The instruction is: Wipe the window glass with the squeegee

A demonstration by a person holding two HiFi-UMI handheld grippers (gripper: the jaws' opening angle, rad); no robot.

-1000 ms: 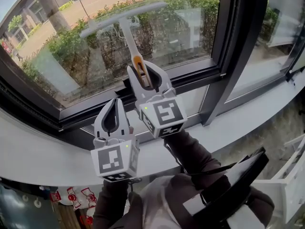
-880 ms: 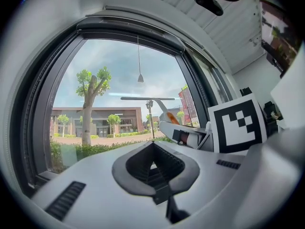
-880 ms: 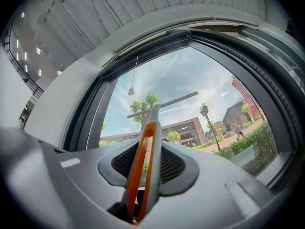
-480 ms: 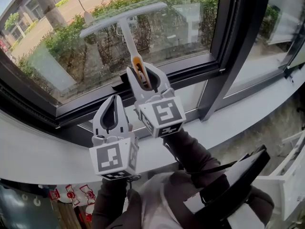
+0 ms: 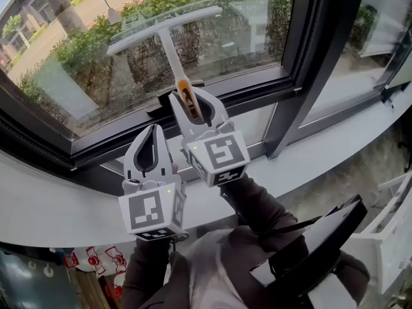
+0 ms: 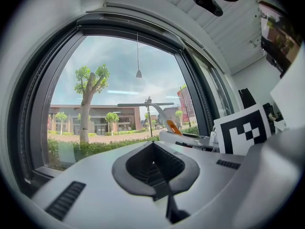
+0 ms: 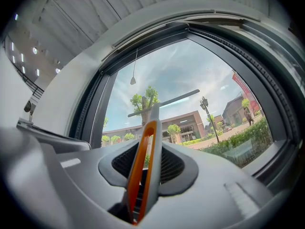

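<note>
A white T-shaped squeegee (image 5: pixel 168 38) with an orange-lined handle stands against the window glass (image 5: pixel 77 82), its blade lying tilted across the pane. My right gripper (image 5: pixel 191 102) is shut on the handle's lower end. In the right gripper view the orange handle (image 7: pixel 145 151) runs up between the jaws to the blade (image 7: pixel 167 102). My left gripper (image 5: pixel 152 132) hovers just left of and below the right one, shut and holding nothing, its tips near the lower window frame. The left gripper view shows its own closed jaws (image 6: pixel 152 146) and the squeegee (image 6: pixel 159 111) to the right.
A dark window frame (image 5: pixel 193 118) borders the pane, with a vertical post (image 5: pixel 302 63) to the right. A pale sill (image 5: pixel 58 205) runs below. A second pane (image 5: pixel 360 56) lies right of the post. Outside are hedges and a road.
Almost nothing has moved: the squeegee stays on the glass in the right gripper, and both grippers have drifted only slightly.
</note>
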